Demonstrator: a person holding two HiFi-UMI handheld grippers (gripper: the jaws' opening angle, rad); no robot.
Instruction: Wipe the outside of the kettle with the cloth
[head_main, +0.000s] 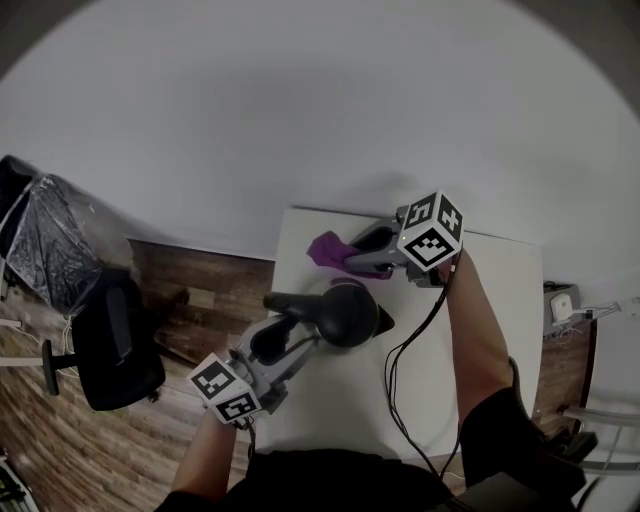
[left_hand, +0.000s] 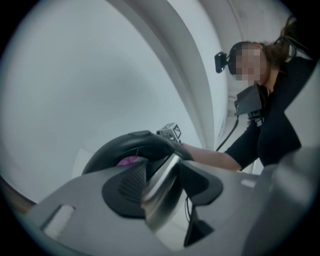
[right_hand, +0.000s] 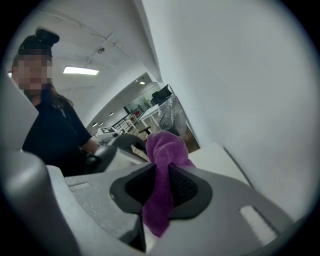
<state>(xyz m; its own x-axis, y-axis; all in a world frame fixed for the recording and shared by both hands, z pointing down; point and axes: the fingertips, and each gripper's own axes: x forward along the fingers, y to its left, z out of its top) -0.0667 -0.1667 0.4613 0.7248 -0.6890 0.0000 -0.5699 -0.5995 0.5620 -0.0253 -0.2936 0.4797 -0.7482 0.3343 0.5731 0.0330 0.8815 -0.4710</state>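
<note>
The purple cloth (right_hand: 167, 150) looks soft and fuzzy. The kettle (head_main: 345, 312) pairs smooth black plastic with brushed metal. The white table (head_main: 300, 250) is matt.

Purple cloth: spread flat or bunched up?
Bunched up. The purple fabric cloth is pinched as a crumpled wad in the right hand-held gripper.

My head camera looks steeply down on the small white rectangular table (head_main: 340, 412), far enough off to take in the whole top. The camera on my left gripper (left_hand: 160, 187) rides tight behind its jaws and faces level across the table, back towards me. The one on my right gripper (right_hand: 160, 192) sits just as close and looks past me into the room. All three catch the black-topped metal kettle (head_main: 345, 312) and the purple fleecy cloth (right_hand: 165, 150).
</note>
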